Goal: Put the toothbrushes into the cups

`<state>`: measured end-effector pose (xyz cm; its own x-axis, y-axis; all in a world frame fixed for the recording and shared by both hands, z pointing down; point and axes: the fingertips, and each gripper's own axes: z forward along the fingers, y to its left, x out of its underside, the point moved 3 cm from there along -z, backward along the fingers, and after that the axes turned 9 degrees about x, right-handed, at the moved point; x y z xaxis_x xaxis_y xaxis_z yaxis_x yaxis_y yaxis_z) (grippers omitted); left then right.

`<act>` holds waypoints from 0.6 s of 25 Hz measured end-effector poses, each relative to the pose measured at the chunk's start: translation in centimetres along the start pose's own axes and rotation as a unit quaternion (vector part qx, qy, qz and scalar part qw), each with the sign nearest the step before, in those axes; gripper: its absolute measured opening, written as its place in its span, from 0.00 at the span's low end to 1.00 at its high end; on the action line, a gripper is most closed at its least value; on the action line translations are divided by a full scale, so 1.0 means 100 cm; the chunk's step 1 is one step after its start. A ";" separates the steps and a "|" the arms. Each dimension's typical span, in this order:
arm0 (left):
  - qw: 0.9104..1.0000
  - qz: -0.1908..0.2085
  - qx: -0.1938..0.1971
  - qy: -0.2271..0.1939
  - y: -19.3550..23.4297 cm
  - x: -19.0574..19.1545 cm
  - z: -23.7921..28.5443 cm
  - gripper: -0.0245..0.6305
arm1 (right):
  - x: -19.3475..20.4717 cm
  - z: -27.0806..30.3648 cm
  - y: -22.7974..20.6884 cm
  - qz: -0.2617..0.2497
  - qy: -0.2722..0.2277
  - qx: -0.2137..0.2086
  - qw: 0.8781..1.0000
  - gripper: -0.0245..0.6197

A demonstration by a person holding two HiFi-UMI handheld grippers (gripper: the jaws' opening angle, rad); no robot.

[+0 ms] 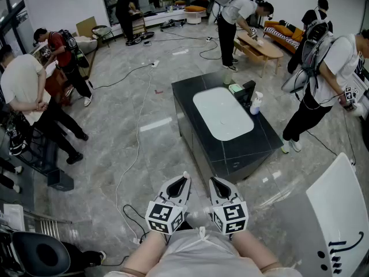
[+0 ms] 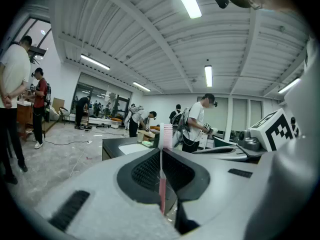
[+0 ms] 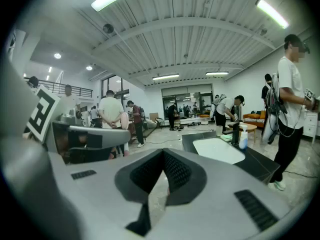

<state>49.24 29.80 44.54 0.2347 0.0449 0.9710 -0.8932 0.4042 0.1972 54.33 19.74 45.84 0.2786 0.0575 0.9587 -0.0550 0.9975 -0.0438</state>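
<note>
A pink toothbrush [image 2: 162,184] stands upright between the jaws of my left gripper [image 2: 161,151], which is shut on its handle; the bristle head sticks up above the tips. My right gripper [image 3: 163,153] is shut with nothing between its jaws. In the head view both grippers are held close to my body, left gripper [image 1: 183,179] and right gripper [image 1: 215,180] side by side over the grey floor. Ahead stands a black counter [image 1: 259,140] with a white basin [image 1: 222,113]. A pale cup [image 1: 228,77] sits at its far end.
On the counter's far end are a green pad [image 1: 235,88], a black tap [image 1: 248,91] and a white spray bottle [image 1: 256,103]. A white board [image 1: 340,212] stands at the right. Cables [image 1: 138,149] trail over the floor. Several people stand around the room.
</note>
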 end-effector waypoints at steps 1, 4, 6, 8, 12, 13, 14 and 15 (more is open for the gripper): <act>1.000 0.000 0.000 -0.001 0.001 0.000 0.000 0.08 | 0.000 0.000 0.001 0.000 -0.001 0.000 1.000 0.08; 1.000 -0.003 0.000 -0.003 0.002 -0.001 0.000 0.08 | 0.001 0.000 0.001 0.004 -0.003 0.000 1.000 0.08; 1.000 -0.005 0.001 -0.005 0.002 0.001 0.001 0.08 | 0.002 0.001 -0.001 0.007 -0.003 0.000 1.000 0.08; 1.000 -0.008 0.001 -0.005 0.003 0.003 0.002 0.08 | 0.004 0.003 -0.002 0.008 -0.003 -0.002 1.000 0.08; 1.000 -0.011 -0.001 -0.003 0.005 0.004 0.005 0.08 | 0.005 0.005 -0.004 0.022 -0.002 -0.002 1.000 0.08; 1.000 -0.011 -0.002 -0.001 0.005 0.005 0.004 0.08 | 0.006 0.005 -0.004 0.026 0.001 -0.003 1.000 0.08; 1.000 -0.010 -0.003 0.001 0.005 0.006 0.004 0.08 | 0.008 0.006 -0.003 0.029 0.004 -0.005 1.000 0.08; 1.000 -0.009 -0.005 0.002 0.007 0.006 0.004 0.08 | 0.008 0.008 -0.002 0.030 0.005 -0.007 1.000 0.08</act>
<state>48.64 29.77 45.32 0.2520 0.0414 0.9668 -0.8853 0.4134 0.2130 53.82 19.53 46.88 0.2856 0.1181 0.9510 -0.0589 0.9927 -0.1056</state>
